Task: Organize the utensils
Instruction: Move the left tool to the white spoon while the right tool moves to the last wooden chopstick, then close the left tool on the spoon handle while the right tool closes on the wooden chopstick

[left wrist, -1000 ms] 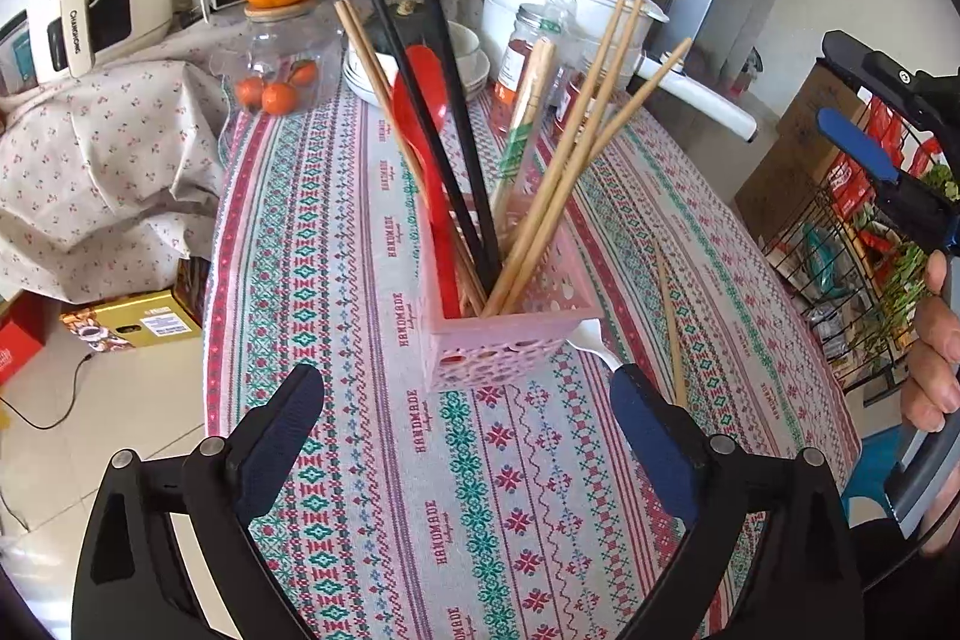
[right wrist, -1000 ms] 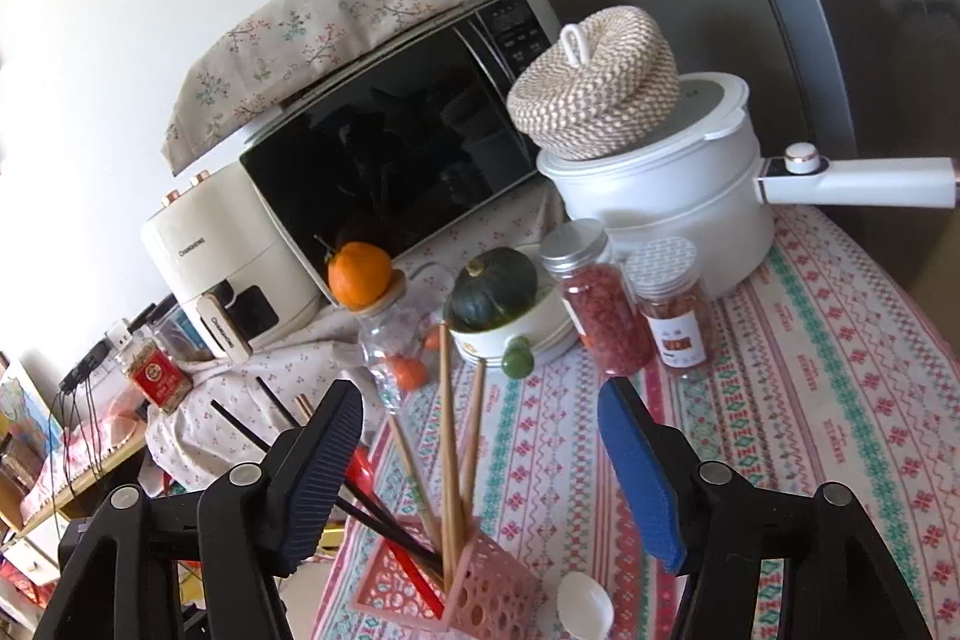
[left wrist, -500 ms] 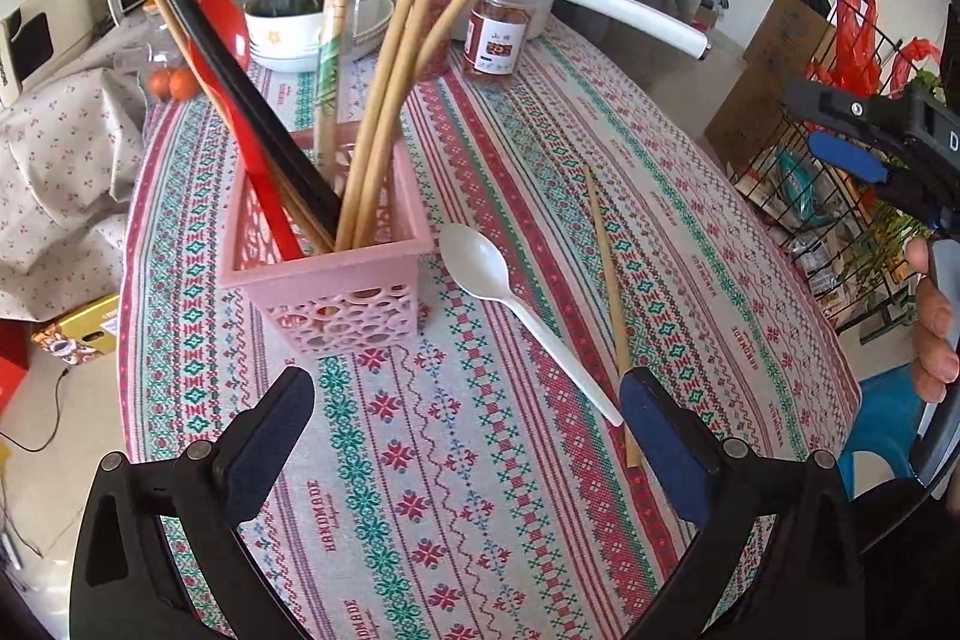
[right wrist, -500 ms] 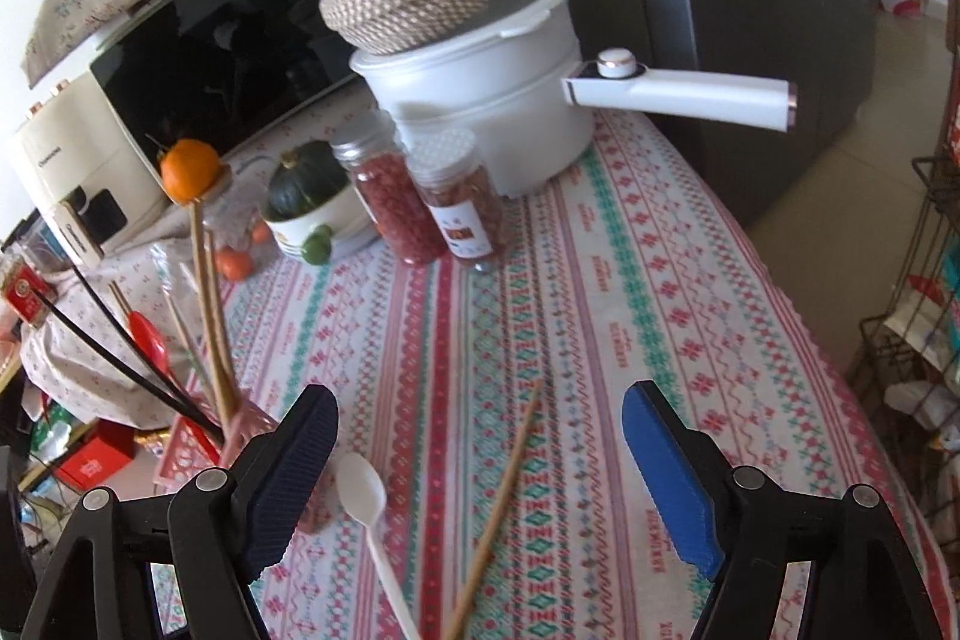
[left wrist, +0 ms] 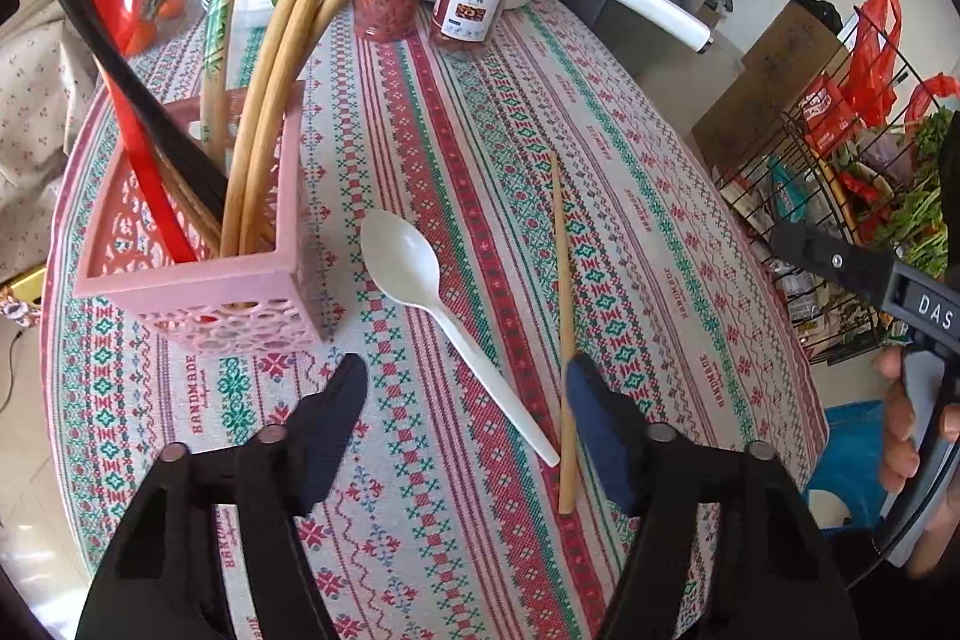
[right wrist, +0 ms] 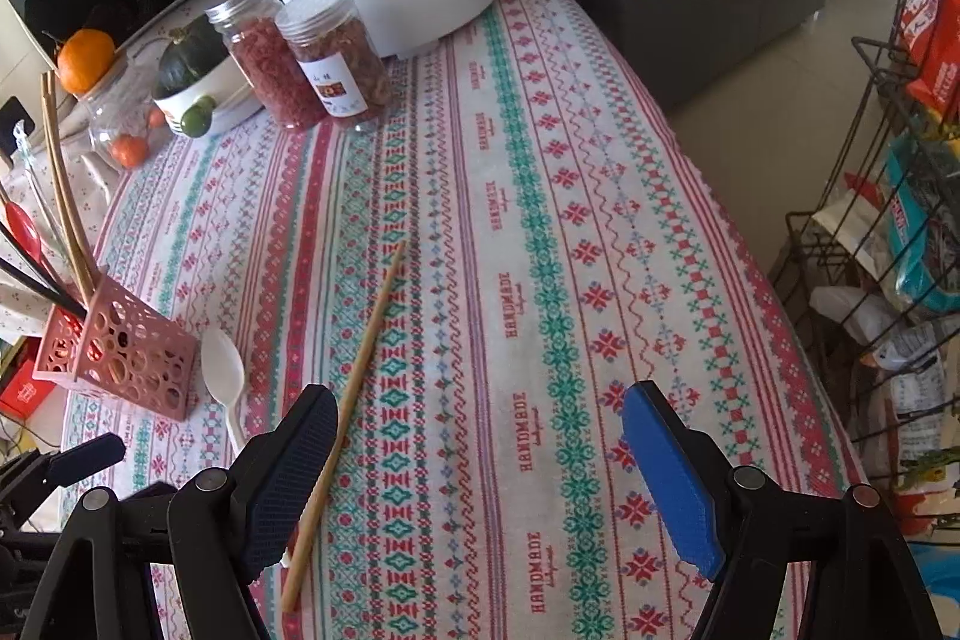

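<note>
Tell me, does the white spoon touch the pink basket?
Apart. The left wrist view shows tablecloth between the white spoon and the pink basket.

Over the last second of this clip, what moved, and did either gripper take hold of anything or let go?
Both grippers swung down toward the table. The left gripper left the pink perforated utensil basket and now brackets the white plastic spoon. The right gripper tilted down over the loose wooden chopstick. Both stayed open; nothing was gripped or released. Spoon, chopstick and basket appear unmoved on the patterned tablecloth.
</note>
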Motion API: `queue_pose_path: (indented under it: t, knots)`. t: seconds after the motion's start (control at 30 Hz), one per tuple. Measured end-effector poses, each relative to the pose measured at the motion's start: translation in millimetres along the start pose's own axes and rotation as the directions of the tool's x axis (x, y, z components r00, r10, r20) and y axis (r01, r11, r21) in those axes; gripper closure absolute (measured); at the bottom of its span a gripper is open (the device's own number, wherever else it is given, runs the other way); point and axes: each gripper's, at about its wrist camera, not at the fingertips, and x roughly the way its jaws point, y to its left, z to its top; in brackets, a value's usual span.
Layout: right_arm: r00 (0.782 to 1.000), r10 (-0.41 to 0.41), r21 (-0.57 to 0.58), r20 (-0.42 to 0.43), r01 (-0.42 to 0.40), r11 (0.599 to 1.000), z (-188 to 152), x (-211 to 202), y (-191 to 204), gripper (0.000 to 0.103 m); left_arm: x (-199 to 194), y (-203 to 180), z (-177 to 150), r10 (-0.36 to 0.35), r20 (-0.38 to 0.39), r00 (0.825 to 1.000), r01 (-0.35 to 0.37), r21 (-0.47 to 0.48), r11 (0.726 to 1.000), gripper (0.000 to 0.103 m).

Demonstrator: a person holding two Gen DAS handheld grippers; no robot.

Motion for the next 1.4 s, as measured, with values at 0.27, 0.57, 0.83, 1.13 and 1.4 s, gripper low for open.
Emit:
queue_pose_path:
  t: [0.27, 0.57, 0.83, 1.13, 1.4]
  knots:
    - [1.0, -0.01, 0.001, -0.013, 0.01, 1.0, 1, 3, -2, 0.02, 53, -1, 1, 0.08, 0.001, 0.997, -0.08, -0.038, 0.996, 0.067]
    - [0.999, -0.012, -0.007, -0.037, 0.012, 1.0, 3, 12, 0, 0.02, 59, 2, 7, 0.074, 0.024, 0.997, -0.073, -0.026, 0.997, 0.094]
    - [0.993, 0.009, 0.058, -0.114, -0.003, 0.998, 7, 41, -1, 0.02, 8, -7, -1, -0.029, 0.093, 0.995, 0.027, 0.026, 0.999, 0.094]
    - [0.98, 0.032, 0.087, -0.198, -0.015, 0.996, 12, 84, 22, 0.02, -50, -4, -15, -0.105, 0.172, 0.979, 0.092, 0.085, 0.992, 0.094]
    - [0.967, -0.007, 0.034, -0.255, 0.017, 0.999, 13, 120, 50, 0.026, -68, 12, -23, -0.12, 0.18, 0.976, 0.11, 0.064, 0.992, 0.094]
